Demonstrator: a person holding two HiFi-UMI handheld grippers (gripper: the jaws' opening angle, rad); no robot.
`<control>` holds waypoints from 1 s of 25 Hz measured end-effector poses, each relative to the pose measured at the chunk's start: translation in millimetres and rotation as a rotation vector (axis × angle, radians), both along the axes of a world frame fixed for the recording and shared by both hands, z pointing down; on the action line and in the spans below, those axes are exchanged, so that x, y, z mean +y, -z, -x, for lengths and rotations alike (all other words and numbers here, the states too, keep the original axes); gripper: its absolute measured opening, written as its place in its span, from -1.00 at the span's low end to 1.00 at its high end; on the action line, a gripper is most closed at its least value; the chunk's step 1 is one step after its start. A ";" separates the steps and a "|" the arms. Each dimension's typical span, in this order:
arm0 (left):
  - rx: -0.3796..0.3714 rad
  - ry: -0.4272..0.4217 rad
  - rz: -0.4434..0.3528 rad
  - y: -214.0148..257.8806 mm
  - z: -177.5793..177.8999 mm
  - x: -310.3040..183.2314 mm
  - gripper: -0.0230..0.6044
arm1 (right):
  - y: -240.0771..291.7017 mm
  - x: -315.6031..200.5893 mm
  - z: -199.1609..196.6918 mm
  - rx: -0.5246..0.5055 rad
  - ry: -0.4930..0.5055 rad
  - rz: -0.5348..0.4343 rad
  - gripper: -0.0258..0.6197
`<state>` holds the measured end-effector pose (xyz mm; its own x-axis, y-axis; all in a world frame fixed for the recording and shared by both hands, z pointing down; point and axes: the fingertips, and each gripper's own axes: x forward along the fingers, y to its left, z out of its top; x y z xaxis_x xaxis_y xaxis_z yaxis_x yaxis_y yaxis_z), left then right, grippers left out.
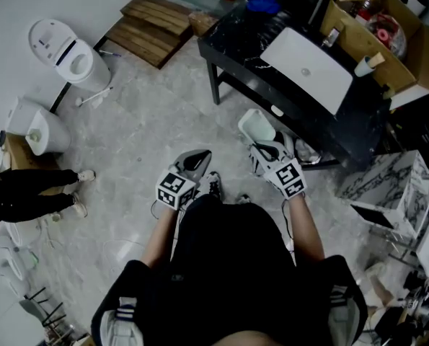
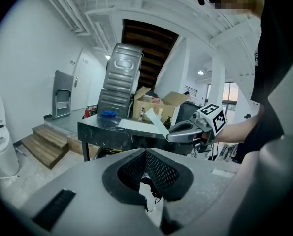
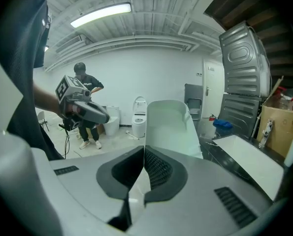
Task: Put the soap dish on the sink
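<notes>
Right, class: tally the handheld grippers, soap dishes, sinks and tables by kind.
Handheld grippers: 2, the left gripper and the right gripper
Pale greenish-white soap dish: 1
White rectangular sink: 1
Black marble-patterned table: 1
Total: 5

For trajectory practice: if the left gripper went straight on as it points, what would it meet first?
Probably the black table, near its white sink, though depth is unclear; the soap dish hangs close beside that line.
</notes>
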<state>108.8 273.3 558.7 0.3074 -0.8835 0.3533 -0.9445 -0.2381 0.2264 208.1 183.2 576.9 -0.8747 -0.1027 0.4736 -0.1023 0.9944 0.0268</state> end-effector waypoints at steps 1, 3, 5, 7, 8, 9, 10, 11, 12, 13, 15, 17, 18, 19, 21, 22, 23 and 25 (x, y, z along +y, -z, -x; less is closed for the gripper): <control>0.001 -0.006 -0.002 -0.2 4.3 -2.1 -0.93 | -1.2 -0.5 2.6 0.006 -0.009 0.004 -0.92; 0.005 -0.017 -0.004 -0.1 13.5 -5.5 -0.93 | -4.7 -1.2 7.7 0.019 -0.032 0.020 -0.92; 0.007 -0.026 -0.003 -1.0 22.9 -8.5 -0.93 | -6.6 -2.2 15.0 0.025 -0.042 0.024 -0.92; 0.009 -0.033 -0.002 -3.1 32.0 -10.8 -0.93 | -7.3 -3.0 24.1 0.027 -0.040 0.017 -0.92; 0.011 -0.037 -0.003 -4.3 36.5 -11.8 -0.93 | -7.3 -3.2 29.3 0.027 -0.036 0.011 -0.92; 0.014 -0.040 -0.003 -5.3 40.9 -12.5 -0.93 | -7.4 -3.1 34.5 0.027 -0.033 0.005 -0.92; 0.017 -0.044 -0.004 -6.2 44.9 -12.8 -0.93 | -8.1 -2.7 39.0 0.029 -0.033 0.001 -0.92; 0.019 -0.048 -0.004 -7.0 48.8 -12.9 -0.93 | -9.2 -1.9 43.2 0.031 -0.032 -0.003 -0.92; 0.021 -0.053 -0.004 -7.7 52.8 -13.1 -0.93 | -10.6 -1.3 47.4 0.032 -0.030 -0.008 -0.92; 0.021 -0.058 -0.005 -8.1 57.4 -13.6 -0.93 | -12.9 -0.9 51.3 0.037 -0.033 -0.008 -0.92; 0.017 -0.067 -0.008 -9.2 67.9 -15.1 -0.93 | -18.4 -0.4 58.0 0.055 -0.048 -0.001 -0.92; 0.013 -0.072 -0.010 -10.8 79.7 -16.8 -0.93 | -21.6 -0.3 66.6 0.061 -0.047 -0.014 -0.92; 0.011 -0.074 -0.011 -11.6 85.2 -17.2 -0.93 | -22.5 0.1 70.6 0.062 -0.045 -0.022 -0.92; 0.010 -0.075 -0.012 -12.4 89.9 -17.5 -0.93 | -23.7 0.9 73.3 0.067 -0.048 -0.023 -0.92; 0.012 -0.077 -0.013 -13.9 97.1 -18.0 -0.93 | -26.7 1.5 76.7 0.081 -0.059 -0.021 -0.92; 0.013 -0.079 -0.013 -14.7 100.2 -18.1 -0.93 | -27.8 1.2 78.7 0.086 -0.062 -0.023 -0.92; 0.014 -0.082 -0.014 -15.4 102.9 -18.3 -0.93 | -28.3 0.8 80.9 0.089 -0.064 -0.026 -0.92; 0.017 -0.091 -0.015 -16.6 106.3 -19.0 -0.93 | -28.3 -0.1 85.1 0.094 -0.067 -0.032 -0.92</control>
<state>2.5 254.4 575.3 0.3923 -0.8568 0.3346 -0.9149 -0.3259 0.2380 123.0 183.0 605.2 -0.8173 -0.1759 0.5488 -0.1641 0.9839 0.0708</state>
